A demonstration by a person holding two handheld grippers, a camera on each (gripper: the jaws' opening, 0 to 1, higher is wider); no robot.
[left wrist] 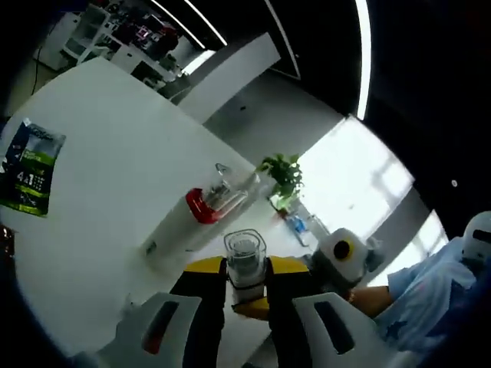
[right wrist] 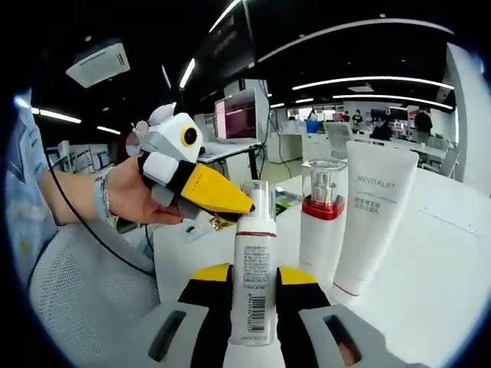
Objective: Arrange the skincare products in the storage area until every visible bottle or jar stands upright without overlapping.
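A white pump bottle point(right wrist: 253, 268) with a clear cap is held upright above the white table point(right wrist: 430, 291). My right gripper point(right wrist: 253, 276) is shut on its body. My left gripper point(right wrist: 230, 201) comes in from the left with its yellow tip at the cap. In the left gripper view the same bottle point(left wrist: 245, 257) fills the gap between the jaws of my left gripper point(left wrist: 245, 268). A pump bottle with a red collar point(right wrist: 322, 222) and a white REVITALIFT tube point(right wrist: 376, 215) stand upright side by side just right of the held bottle, seen again as red-collared bottle point(left wrist: 209, 203) and tube point(left wrist: 173, 230).
A green packet point(left wrist: 31, 165) lies far off on the white table point(left wrist: 115, 138). A potted plant point(left wrist: 284, 176) and a blue-labelled bottle point(left wrist: 299, 226) stand past the table edge. A person's hand point(right wrist: 126, 195) holds the left gripper above a mesh chair point(right wrist: 84, 299).
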